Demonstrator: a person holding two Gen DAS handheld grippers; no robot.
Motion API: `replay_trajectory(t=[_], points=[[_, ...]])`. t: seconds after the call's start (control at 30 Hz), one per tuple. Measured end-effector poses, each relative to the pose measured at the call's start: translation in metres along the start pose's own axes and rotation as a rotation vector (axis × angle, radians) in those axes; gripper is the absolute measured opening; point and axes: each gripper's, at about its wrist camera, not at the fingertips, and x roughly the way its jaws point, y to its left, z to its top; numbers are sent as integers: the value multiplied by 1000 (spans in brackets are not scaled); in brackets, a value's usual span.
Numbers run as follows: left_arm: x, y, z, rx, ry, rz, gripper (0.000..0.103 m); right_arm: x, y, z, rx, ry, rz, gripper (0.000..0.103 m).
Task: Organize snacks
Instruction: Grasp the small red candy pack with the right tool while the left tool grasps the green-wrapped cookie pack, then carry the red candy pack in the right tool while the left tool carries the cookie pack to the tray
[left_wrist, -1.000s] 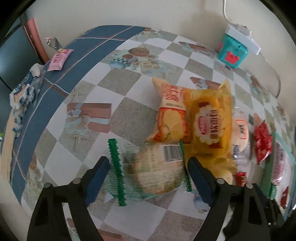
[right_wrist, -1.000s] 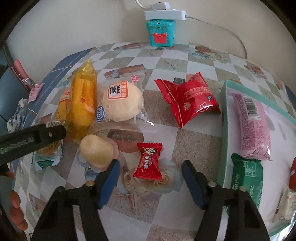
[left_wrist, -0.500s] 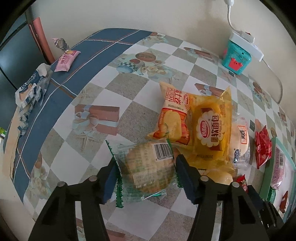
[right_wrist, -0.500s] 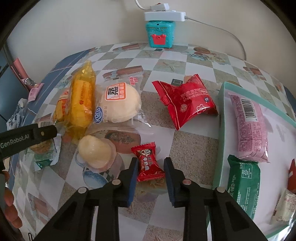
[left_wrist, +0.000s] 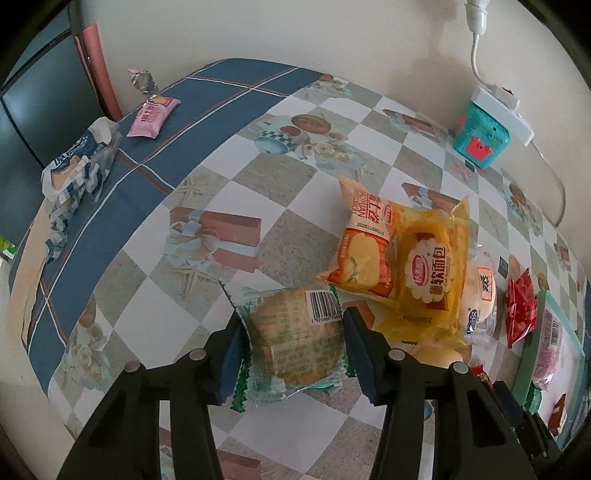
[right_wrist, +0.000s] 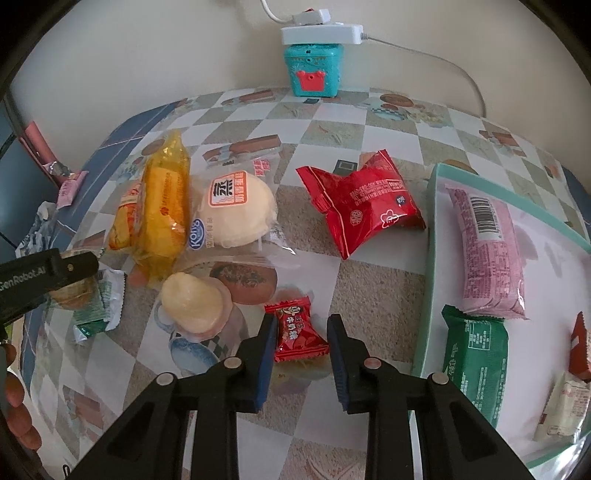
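Note:
A round cake in a clear, green-edged wrapper (left_wrist: 295, 332) lies on the checked tablecloth. My left gripper (left_wrist: 292, 317) is closing on it, and both pads press the crumpled wrapper. In the right wrist view, one of that gripper's fingers (right_wrist: 48, 273) covers part of the same cake (right_wrist: 98, 295). My right gripper (right_wrist: 302, 320) is shut on a small red candy (right_wrist: 297, 332), which rests on the cloth. A teal tray (right_wrist: 430, 258) at the right holds a pink pack (right_wrist: 487, 254), a green pack (right_wrist: 472, 358) and other packs at its lower right.
Loose on the cloth are a red pouch (right_wrist: 365, 203), a white bun (right_wrist: 236, 210), a yellow bread pack (right_wrist: 162, 206), an orange pack (left_wrist: 365, 251) and a pale jelly cup (right_wrist: 192, 299). A teal box under a power strip (right_wrist: 314, 70) stands against the wall. A person's fingers (right_wrist: 18, 406) show at lower left.
Both grippers stood wide open before. The left jaws have narrowed onto the round cake's wrapper, and the right jaws have shut on the red candy.

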Motion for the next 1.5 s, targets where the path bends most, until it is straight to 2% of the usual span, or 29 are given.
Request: replay_trajectory(t=[0.3, 0.57, 0.87, 1.07, 1.2, 1.5], points=[[-17, 3, 4, -12, -36, -13, 53, -11, -2, 4, 7, -17, -1, 30], [-44, 6, 8, -22, -100, -25, 53, -40, -4, 13, 26, -84, -1, 30], [-65, -12, 7, 6, -146, -36, 53, -59, -17, 17, 67, -99, -29, 30], [-81, -31, 5, 33, -174, -51, 53, -72, -36, 17, 114, -118, -65, 30], [-87, -43, 3, 37, -178, -72, 53, -82, -57, 16, 150, -134, -125, 30], [-100, -83, -4, 117, -199, -91, 53, -98, -128, 6, 327, -137, -180, 30]])
